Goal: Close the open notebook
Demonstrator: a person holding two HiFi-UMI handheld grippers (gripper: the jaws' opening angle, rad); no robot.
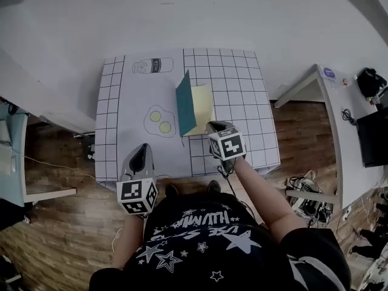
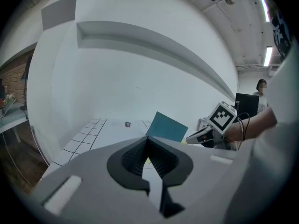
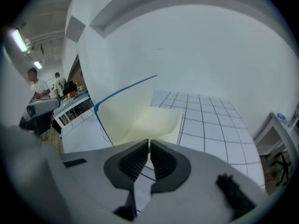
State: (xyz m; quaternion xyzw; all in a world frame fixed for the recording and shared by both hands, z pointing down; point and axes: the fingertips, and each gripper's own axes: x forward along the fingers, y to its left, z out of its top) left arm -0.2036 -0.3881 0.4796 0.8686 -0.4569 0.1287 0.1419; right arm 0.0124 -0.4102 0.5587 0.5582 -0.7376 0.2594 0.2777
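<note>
The notebook (image 1: pixel 194 105) lies just ahead of the right gripper (image 1: pixel 213 125). Its teal cover (image 1: pixel 184 103) stands nearly upright to that gripper's left, and its cream pages (image 1: pixel 204 107) rest on the gridded mat (image 1: pixel 242 83). The right gripper's jaws are pressed together on nothing, near the pages' near corner. The left gripper (image 1: pixel 142 150), also closed and empty, sits by the mat's near edge, well left of the notebook, with open mat ahead.

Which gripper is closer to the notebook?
Right. The right gripper is just before the notebook's near edge; the left gripper hangs farther back, to its left.
</note>
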